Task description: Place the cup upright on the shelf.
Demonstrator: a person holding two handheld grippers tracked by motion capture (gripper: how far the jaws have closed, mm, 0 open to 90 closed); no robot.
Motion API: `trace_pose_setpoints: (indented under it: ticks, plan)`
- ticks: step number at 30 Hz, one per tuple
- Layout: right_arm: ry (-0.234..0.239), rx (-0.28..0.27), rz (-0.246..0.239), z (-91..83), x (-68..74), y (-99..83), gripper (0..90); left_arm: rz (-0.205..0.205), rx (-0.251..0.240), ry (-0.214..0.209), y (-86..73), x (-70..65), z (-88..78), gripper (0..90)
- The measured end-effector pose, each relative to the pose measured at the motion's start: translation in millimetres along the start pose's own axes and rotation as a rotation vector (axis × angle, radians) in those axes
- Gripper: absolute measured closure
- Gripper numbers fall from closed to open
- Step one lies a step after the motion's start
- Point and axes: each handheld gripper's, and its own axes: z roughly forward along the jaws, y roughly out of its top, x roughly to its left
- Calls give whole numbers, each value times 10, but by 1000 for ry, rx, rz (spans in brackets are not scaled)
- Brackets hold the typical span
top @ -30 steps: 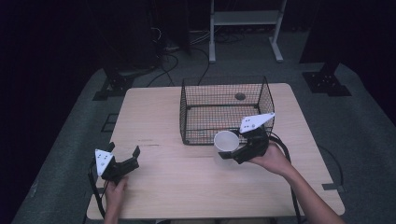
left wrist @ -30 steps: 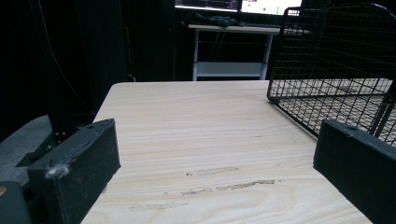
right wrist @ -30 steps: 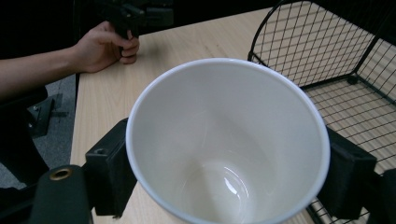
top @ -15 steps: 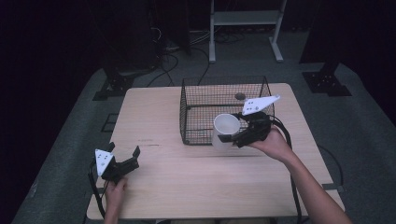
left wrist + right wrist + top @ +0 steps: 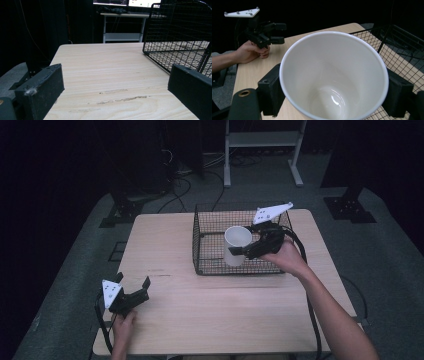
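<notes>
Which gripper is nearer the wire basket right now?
Right. The right gripper holds the white cup over the wire basket; the left gripper rests open near the table's front left corner.

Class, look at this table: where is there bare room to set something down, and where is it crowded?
Free: the bare wood between the left gripper and the wire basket, and the table's near strip below the basket. Crowded: the basket, where the right gripper holds the white cup above it.
</notes>
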Motion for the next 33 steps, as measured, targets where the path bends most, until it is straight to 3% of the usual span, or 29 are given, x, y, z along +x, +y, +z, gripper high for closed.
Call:
trace_pose_setpoints:
  ticks: [22, 33]
  plan:
    - [-33, 14, 58, 204, -423, 162, 192, 3, 1, -2, 0, -3, -1, 0]
    - [-48, 45, 96, 371, -651, 63, 192, 6, 1, -4, 0, -4, -2, 0]
